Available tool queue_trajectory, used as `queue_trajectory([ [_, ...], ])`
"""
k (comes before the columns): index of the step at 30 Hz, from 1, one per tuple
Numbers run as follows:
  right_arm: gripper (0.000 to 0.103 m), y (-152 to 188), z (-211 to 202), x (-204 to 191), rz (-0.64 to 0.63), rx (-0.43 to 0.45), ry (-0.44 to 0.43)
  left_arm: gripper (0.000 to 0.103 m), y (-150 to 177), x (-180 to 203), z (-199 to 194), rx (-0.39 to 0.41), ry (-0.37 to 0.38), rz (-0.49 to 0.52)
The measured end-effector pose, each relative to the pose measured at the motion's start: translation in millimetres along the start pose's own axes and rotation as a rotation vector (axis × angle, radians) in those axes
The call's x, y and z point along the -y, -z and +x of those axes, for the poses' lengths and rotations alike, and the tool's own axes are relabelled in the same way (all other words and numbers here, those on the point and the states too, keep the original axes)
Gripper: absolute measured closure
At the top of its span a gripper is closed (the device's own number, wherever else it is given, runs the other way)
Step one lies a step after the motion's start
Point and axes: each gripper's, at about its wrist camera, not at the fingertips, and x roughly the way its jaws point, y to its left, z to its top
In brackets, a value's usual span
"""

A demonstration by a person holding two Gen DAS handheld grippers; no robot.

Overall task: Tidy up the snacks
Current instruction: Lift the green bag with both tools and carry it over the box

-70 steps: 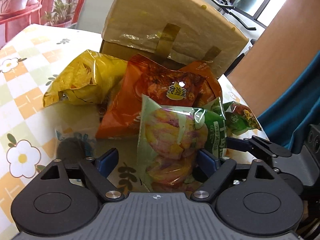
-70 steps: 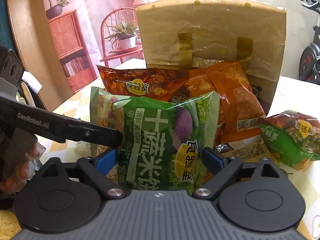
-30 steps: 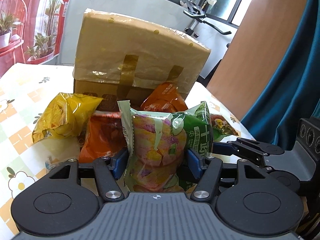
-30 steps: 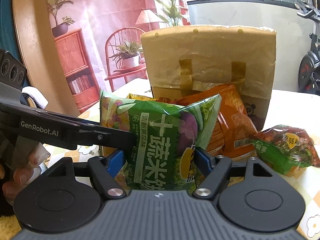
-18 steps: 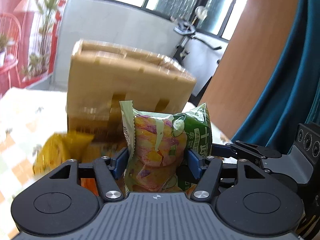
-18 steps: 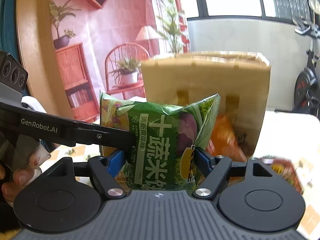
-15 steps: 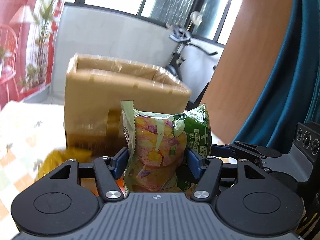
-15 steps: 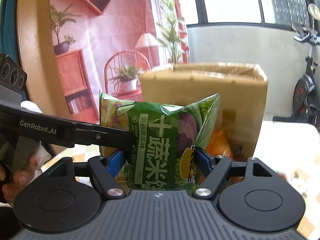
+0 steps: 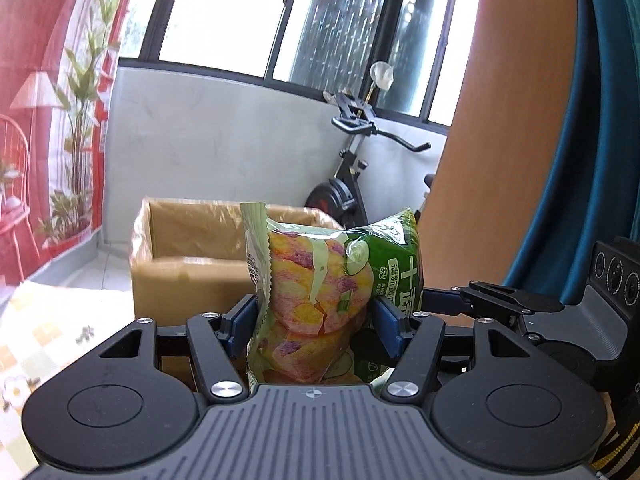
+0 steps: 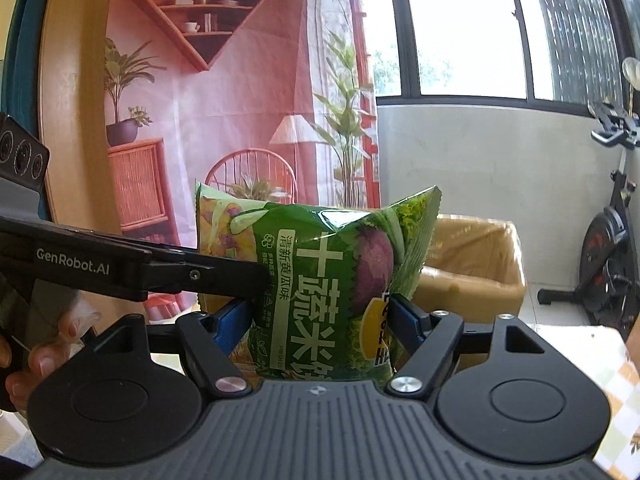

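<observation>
Your left gripper (image 9: 314, 322) and right gripper (image 10: 322, 320) both clamp the green snack bag (image 9: 316, 300) upright between their fingers, held in front of the open cardboard box (image 9: 188, 256).

one green snack bag (image 9: 320, 300), one cardboard box (image 9: 192, 264), two grippers (image 9: 316, 320), one exercise bike (image 9: 352, 168)

Setting: a home, enclosed-balcony corner. Exercise bike (image 9: 352, 184) against the grey half-wall (image 9: 208, 152) under large windows (image 10: 460, 28). Left of the bike, a printed living-room backdrop (image 10: 240, 92); floral checked cloth on the bench (image 9: 44, 332).
</observation>
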Motion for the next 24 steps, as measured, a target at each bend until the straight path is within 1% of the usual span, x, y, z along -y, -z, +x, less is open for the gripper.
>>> queue_trajectory([
  [6,0.027,-22,15,8,-0.011,0.039,0.004,0.038,-25,-6,15,0.031,-0.007,0.034],
  [9,0.027,-34,27,14,-0.03,0.06,0.016,0.038,-41,-14,29,0.027,0.013,0.061],
  [11,0.027,-42,36,18,-0.05,0.071,0.026,0.038,-51,-19,39,0.019,0.023,0.058],
  [15,0.027,-55,56,35,-0.054,0.085,0.041,0.038,-68,-26,65,0.013,0.02,0.074],
  [20,0.027,-64,87,65,-0.017,0.079,0.057,0.037,-81,-32,101,-0.02,-0.001,0.078],
  [22,0.027,-67,101,77,0.002,0.067,0.063,0.037,-84,-36,116,-0.039,-0.005,0.072],
  [24,0.027,-67,113,90,0.018,0.047,0.051,0.037,-85,-42,126,-0.059,-0.009,0.055],
])
